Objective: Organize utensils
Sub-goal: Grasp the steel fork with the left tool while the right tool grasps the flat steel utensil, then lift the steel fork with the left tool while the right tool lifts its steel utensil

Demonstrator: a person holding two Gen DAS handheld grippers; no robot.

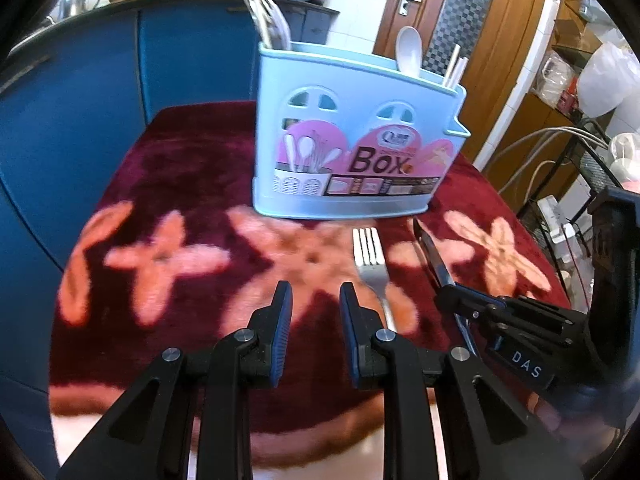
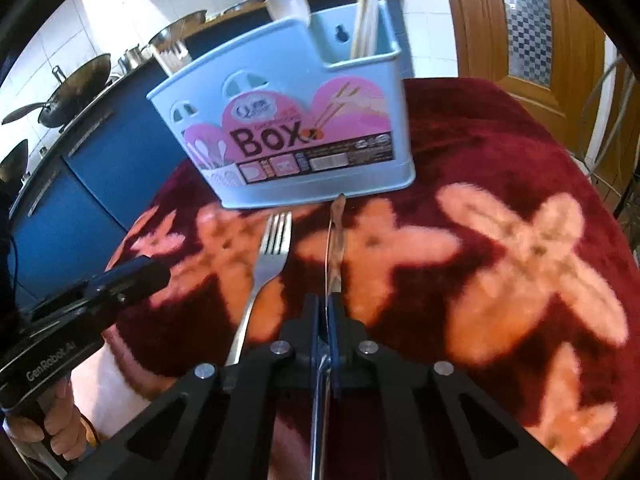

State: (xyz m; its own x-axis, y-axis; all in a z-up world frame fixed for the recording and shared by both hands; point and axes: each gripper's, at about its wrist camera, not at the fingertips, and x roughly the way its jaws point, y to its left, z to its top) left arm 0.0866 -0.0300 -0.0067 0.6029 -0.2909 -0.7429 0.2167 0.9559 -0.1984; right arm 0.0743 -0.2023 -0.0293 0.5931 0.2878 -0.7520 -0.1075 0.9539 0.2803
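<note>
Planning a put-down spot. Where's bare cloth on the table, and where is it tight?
Free: cloth left of the fork, ahead of the open left gripper, out to the blue cabinets. Also right of the knife, toward the table edge. Crowded: the strip before the utensil box, where fork, knife and right gripper sit close.

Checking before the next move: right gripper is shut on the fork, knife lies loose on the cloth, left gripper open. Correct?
Not quite. The right gripper is shut on the knife, and the fork lies loose on the cloth, as the right wrist view shows. The left gripper is open.
</note>
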